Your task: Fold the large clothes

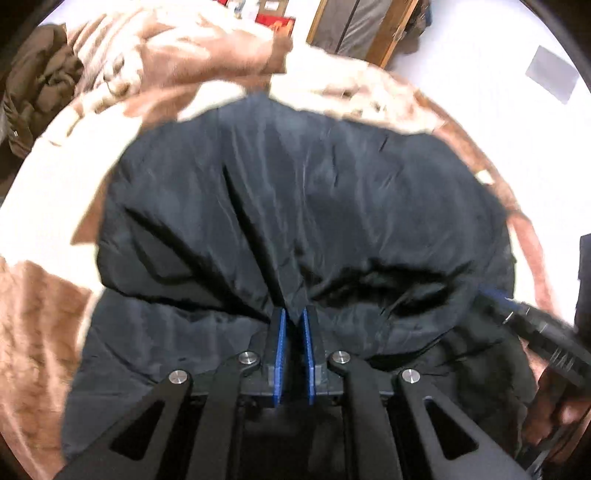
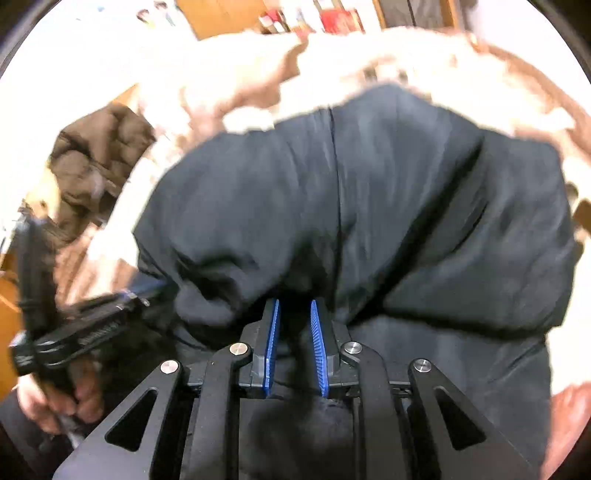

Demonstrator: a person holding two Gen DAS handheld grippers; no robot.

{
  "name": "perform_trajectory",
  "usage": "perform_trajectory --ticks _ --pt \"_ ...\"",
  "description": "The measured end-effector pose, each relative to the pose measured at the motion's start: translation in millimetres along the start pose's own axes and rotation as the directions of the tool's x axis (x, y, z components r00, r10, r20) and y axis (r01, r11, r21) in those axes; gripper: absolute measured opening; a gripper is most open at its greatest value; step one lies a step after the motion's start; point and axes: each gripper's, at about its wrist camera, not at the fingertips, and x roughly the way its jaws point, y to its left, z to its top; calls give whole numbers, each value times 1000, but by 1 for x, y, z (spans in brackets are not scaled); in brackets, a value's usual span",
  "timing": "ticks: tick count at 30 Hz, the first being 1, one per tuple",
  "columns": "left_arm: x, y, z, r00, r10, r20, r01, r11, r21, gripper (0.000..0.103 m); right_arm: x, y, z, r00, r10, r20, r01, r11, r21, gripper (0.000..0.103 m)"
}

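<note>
Left gripper (image 1: 293, 314), item one on my list: blue pads drawn close together, pinching a gathered fold of the black jacket (image 1: 295, 192) right at the fingertips, the cloth fanning out ahead of and to both sides of the jaws. Right gripper (image 2: 294, 304), item two: pads slightly further apart, with a thicker bunch of the same black jacket (image 2: 388, 206) clamped between them and running back down between the fingers. Largest thing I can log is the tan and cream plush blanket (image 1: 40, 325), spread under everything; the jacket lies across its middle, puffed up, with one long seam running away from the right gripper. Each tool appears in the other's view: the right one at the jacket's right edge (image 1: 532, 317), the left one at its left edge (image 2: 96, 314), both blurred, with the person's left hand (image 2: 55, 402) below the latter. A brown coat (image 2: 96, 166) sits crumpled beyond the blanket's left side, apart from the jacket. Wooden furniture (image 1: 373, 29) stands at the far end, detail too soft to read.
</note>
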Motion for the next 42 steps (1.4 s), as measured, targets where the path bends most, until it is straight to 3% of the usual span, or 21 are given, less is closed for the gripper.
perform_trajectory --ticks 3,6,8,11,13,15,20,23,27,29,31,35,39,42 --pt "-19 4 25 997 13 76 -13 1000 8 10 -15 -11 32 994 -59 95 60 998 -5 18" --pt "-15 13 63 988 68 138 -69 998 2 10 -4 -32 65 982 -145 119 144 989 15 18" --pt "0 24 82 986 109 127 -105 994 -36 10 14 -50 78 978 -188 95 184 982 43 18" --pt "37 41 93 990 129 65 -124 989 -75 10 52 -74 71 974 -225 3 224 972 71 18" --pt "54 46 87 992 120 47 -116 991 -73 10 67 -94 55 982 -186 -23 187 975 117 18" --pt "57 41 78 989 130 77 -127 991 -34 10 68 -105 43 987 -162 -3 161 974 160 18" --pt "65 31 71 983 154 98 -156 988 11 10 71 -99 45 976 -218 -31 220 967 127 17" --pt "50 31 76 984 160 79 -161 987 2 10 45 -92 57 975 -223 -16 223 963 152 18" --pt "10 19 73 981 109 161 -113 993 18 10 -2 -55 65 987 -108 120 93 988 122 20" --pt "-3 7 69 979 72 188 -81 996 36 10 -4 -28 67 990 -40 136 33 998 50 20" --pt "-2 -2 64 982 50 184 -60 997 51 10 10 -7 63 995 2 95 -1 1000 -9 20" --pt "27 0 53 993 57 101 -60 998 27 11 70 -15 41 996 -46 -72 46 999 1 19" --pt "43 1 51 994 66 82 -69 997 34 11 82 -23 34 997 -50 -63 50 999 2 17" --pt "34 -1 53 995 68 76 -71 997 31 11 65 -18 42 997 -54 -59 54 999 0 17"
